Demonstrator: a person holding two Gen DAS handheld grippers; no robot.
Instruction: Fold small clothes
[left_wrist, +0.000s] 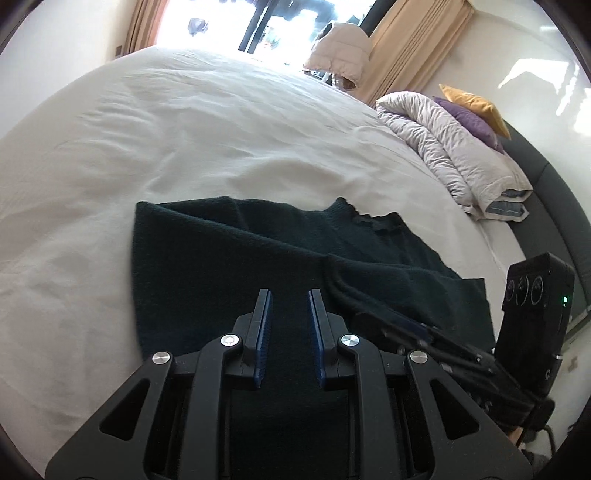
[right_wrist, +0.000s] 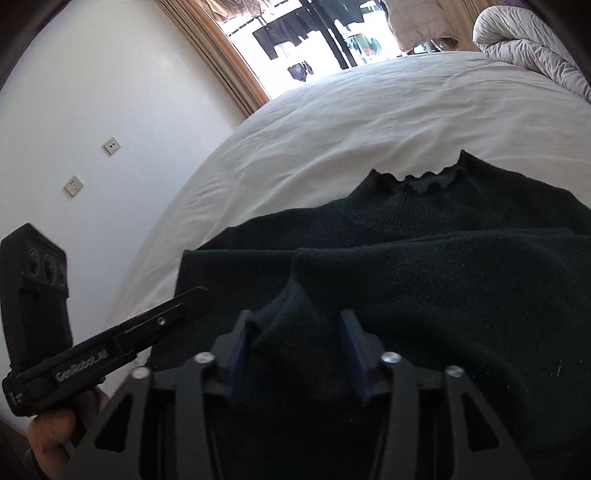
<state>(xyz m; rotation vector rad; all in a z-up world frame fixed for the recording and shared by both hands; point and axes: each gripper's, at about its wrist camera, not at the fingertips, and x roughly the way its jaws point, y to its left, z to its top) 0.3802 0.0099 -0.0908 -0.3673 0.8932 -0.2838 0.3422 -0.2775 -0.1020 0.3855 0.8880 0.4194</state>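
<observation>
Between right tool (right_wrist: 295, 321) fingers: raised fold of dark sweater (right_wrist: 424, 288).

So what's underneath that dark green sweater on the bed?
The dark green sweater lies on the bed's white sheet, which shows all around it. One layer is folded over its body. Whatever lies directly beneath the knit is covered.

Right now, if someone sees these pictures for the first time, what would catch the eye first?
A dark green knitted sweater with a scalloped collar lies partly folded on the white bed sheet. The right gripper has open jaws with a fold of the sweater between them. A bunched duvet with purple and yellow cushions sits at the head of the bed.
</observation>
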